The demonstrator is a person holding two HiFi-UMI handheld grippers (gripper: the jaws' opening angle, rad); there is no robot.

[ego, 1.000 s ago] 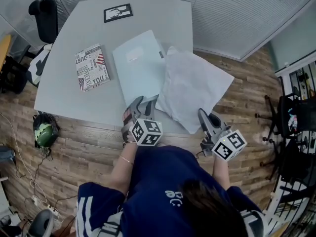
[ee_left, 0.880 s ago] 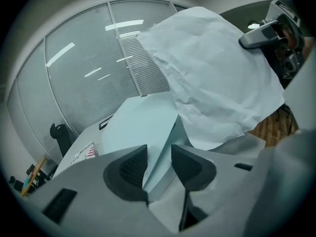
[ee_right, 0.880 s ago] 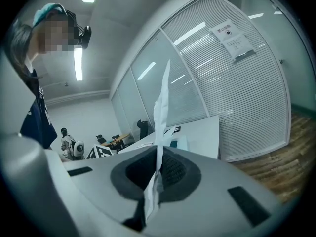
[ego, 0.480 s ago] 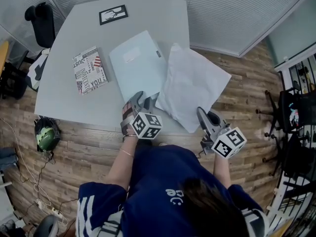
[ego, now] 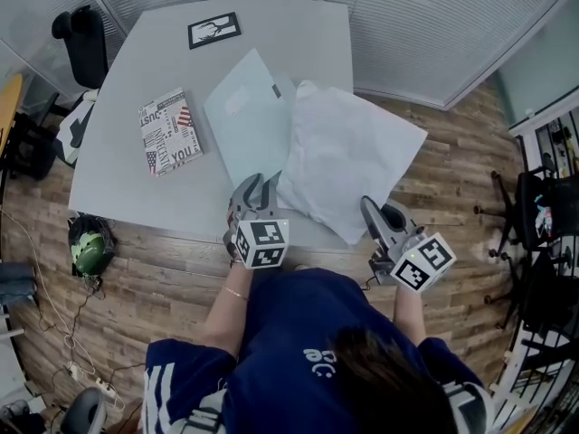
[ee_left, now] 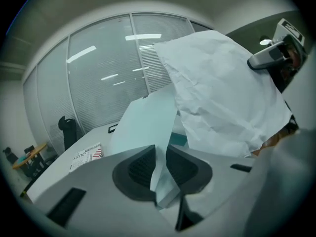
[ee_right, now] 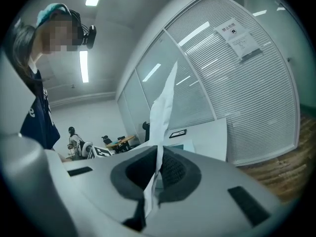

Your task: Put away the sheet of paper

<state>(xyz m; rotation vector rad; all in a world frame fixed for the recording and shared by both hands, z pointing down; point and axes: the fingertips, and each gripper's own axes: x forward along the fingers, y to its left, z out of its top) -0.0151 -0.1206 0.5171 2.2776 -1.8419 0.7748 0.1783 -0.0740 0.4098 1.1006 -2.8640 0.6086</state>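
Note:
A crumpled white sheet of paper (ego: 348, 156) hangs off the grey table's (ego: 136, 179) near right corner. My right gripper (ego: 371, 211) is shut on its near edge, and the sheet (ee_right: 165, 102) stands up between the pads (ee_right: 170, 169). A pale blue folder (ego: 244, 116) lies left of the sheet. My left gripper (ego: 258, 183) has just been closing and is shut on the near edge of the folder's cover (ee_left: 145, 122), which is lifted and tilted. In the left gripper view the sheet (ee_left: 222, 93) rises at right.
A printed booklet (ego: 170, 132) lies on the table's left part and a framed picture (ego: 214, 30) at the far edge. A black chair (ego: 77, 39) stands beyond the left corner and a green bag (ego: 89, 242) lies on the wood floor. Blinded glass walls run behind.
The left gripper's jaws have narrowed onto the folder's near edge and risen a little, and the cover has come up from flat. The right gripper has kept still with the sheet.

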